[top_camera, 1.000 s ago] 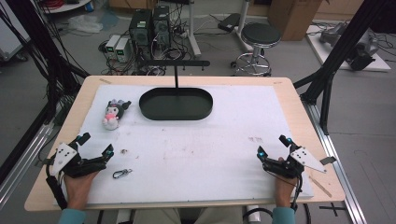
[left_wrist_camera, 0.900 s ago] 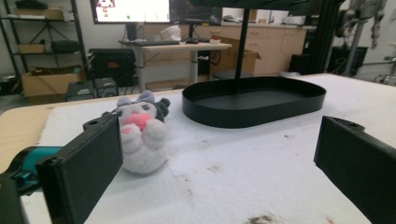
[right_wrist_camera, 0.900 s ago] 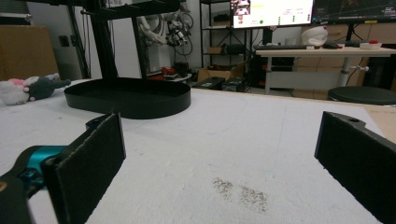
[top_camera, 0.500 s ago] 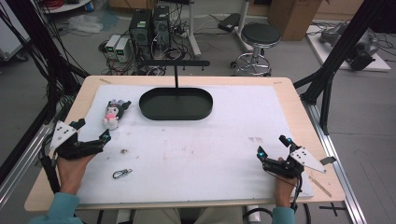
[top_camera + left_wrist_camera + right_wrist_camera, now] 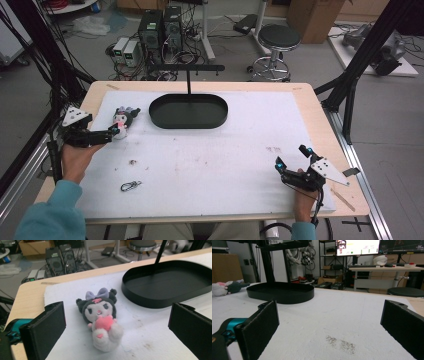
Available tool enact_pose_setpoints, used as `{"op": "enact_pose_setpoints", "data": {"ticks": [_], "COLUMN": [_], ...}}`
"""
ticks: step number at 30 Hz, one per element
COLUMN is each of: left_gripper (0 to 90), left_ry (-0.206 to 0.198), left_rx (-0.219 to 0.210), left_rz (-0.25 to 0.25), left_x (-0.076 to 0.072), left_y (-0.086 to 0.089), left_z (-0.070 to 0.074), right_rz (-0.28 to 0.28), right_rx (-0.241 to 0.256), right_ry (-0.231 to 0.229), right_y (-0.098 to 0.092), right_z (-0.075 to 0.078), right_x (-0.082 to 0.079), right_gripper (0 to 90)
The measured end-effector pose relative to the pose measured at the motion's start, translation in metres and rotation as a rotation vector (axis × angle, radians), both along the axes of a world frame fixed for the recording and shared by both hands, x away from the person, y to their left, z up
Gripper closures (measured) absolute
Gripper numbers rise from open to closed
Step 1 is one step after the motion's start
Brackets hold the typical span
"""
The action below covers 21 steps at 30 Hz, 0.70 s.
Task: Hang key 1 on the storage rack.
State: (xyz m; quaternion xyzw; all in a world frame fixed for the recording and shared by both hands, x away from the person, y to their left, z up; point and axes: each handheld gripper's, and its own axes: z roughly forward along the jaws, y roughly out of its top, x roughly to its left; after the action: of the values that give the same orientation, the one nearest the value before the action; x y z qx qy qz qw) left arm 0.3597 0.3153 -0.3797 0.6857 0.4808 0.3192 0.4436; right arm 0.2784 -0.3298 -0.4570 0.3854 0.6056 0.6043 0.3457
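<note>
A person sat at a table covered by a white sheet [image 5: 225,165], a two-jaw gripper in each hand. The left gripper [image 5: 112,132], at about nine o'clock on the table, had its jaws spread wide and pointed at a small plush doll [image 5: 121,120] lying on the sheet; in the left gripper view the plush doll [image 5: 101,317], dark-headed with a lilac bow and a pink heart at its chest, lay between the two black jaws, touched by neither. Just beyond it, toward twelve o'clock, sat a shallow black oval tray [image 5: 188,111] with a thin upright post rising from its far rim. A small metal clip [image 5: 130,186] lay on the sheet at about seven o'clock, well apart from the doll. The right gripper [image 5: 292,161] rested at about four o'clock, its jaws likewise released and holding nothing; in the right gripper view the black oval tray [image 5: 280,293] stood far off across the bare sheet.
</note>
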Motion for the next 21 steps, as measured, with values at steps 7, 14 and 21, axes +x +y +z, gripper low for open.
{"op": "enact_pose_setpoints", "data": {"ticks": [7, 14, 21], "left_gripper": [1.7, 1.7, 1.7], "left_ry": [0.097, 0.148, 0.227], "left_rx": [0.029, 0.04, 0.082], "left_rz": [0.006, 0.009, 0.001], "left_x": [0.023, 0.034, 0.047], "left_y": [-0.001, -0.001, -0.005], "left_z": [0.001, 0.009, 0.013], "right_rz": [0.001, 0.001, 0.001], "right_rx": [0.005, 0.003, 0.002], "right_ry": [0.011, 0.009, 0.013], "right_y": [0.0, 0.0, 0.001], "right_z": [0.0, 0.0, 0.0], "right_x": [0.0, 0.0, -0.001], "right_gripper": [1.0, 1.0, 1.0]}}
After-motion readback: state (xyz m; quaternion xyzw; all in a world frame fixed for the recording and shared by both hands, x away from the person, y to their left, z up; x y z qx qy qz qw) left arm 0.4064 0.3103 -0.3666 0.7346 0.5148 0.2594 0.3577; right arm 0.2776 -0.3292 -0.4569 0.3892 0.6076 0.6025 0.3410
